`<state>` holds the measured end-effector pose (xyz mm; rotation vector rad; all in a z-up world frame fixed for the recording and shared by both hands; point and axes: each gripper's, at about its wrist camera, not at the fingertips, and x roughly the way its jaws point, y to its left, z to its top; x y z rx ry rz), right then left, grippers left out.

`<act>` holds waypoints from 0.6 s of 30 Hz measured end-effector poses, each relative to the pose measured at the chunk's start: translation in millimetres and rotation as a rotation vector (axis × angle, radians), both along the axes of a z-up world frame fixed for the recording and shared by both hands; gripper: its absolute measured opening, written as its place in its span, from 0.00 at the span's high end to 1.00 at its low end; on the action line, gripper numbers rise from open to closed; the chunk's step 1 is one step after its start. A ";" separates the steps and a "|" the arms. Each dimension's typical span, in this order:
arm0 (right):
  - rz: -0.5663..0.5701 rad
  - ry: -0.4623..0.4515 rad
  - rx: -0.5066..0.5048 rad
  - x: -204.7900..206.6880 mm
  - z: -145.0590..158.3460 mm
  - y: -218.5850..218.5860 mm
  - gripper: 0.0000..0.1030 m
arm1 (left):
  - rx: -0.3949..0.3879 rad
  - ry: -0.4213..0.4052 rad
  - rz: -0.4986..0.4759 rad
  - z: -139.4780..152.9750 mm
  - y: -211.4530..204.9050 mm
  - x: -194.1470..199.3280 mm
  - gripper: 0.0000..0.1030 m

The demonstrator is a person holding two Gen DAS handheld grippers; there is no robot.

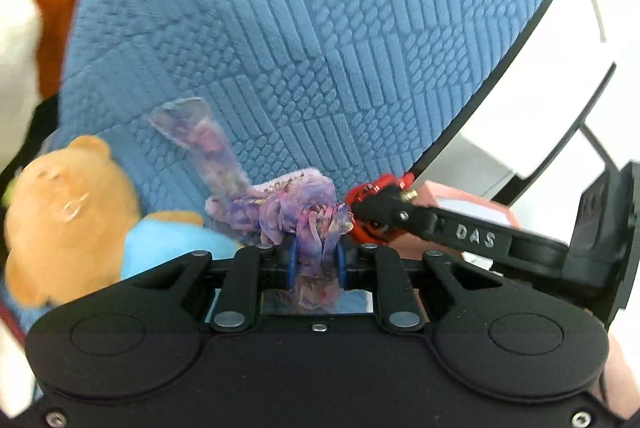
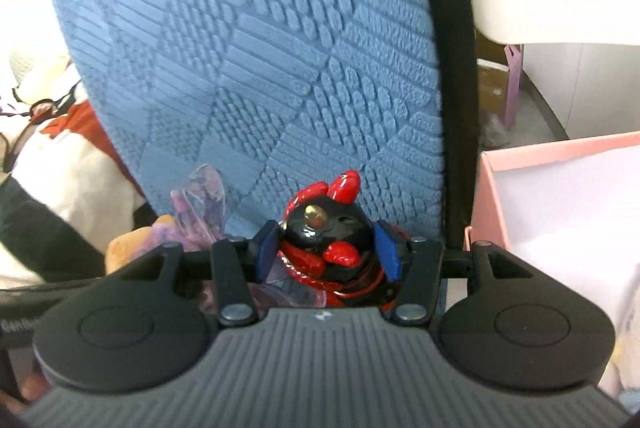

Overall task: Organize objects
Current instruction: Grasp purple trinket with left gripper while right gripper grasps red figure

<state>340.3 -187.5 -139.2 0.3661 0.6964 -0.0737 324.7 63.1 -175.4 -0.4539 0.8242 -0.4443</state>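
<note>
Two grippers are held over a blue textured mat (image 1: pixel 320 28), a pink box (image 2: pixel 560 188) open just right of it. A purple gauzy scrunchie (image 1: pixel 296 216) is pinched in the left gripper (image 1: pixel 316 262); a red-and-black figurine (image 2: pixel 332 252) is clamped in the right gripper (image 2: pixel 328 252). Judged best: both grips kept firm and each item carried over the box rim before release, avoiding the teddy bear (image 1: pixel 68 208).

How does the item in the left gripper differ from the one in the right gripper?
The purple fabric piece is soft, sheer and crumpled; the red-and-black figurine is hard and glossy.
The fabric piece trails a long loose tail past the left gripper; the figurine is a compact, rounded lump between the right gripper's blue pads.
The fabric is mottled purple-pink; the figurine is solid red and black.
Both are clamped above the blue textured cushion.
</note>
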 end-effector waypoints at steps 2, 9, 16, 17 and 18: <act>0.004 -0.006 0.000 -14.2 3.3 1.1 0.47 | -0.027 -0.006 0.020 9.1 9.0 -11.6 0.84; -0.005 -0.007 0.023 -37.9 16.0 6.7 0.47 | -0.046 -0.027 0.048 20.1 19.3 -53.9 0.84; 0.005 0.028 0.050 -70.6 6.6 28.0 0.47 | -0.042 0.024 0.076 11.1 30.0 -104.2 0.84; 0.010 0.031 0.053 -77.9 5.6 30.1 0.47 | -0.032 0.028 0.080 9.8 29.8 -109.2 0.84; 0.012 0.034 0.056 -83.9 4.7 33.4 0.47 | -0.023 0.031 0.085 8.6 29.9 -113.5 0.84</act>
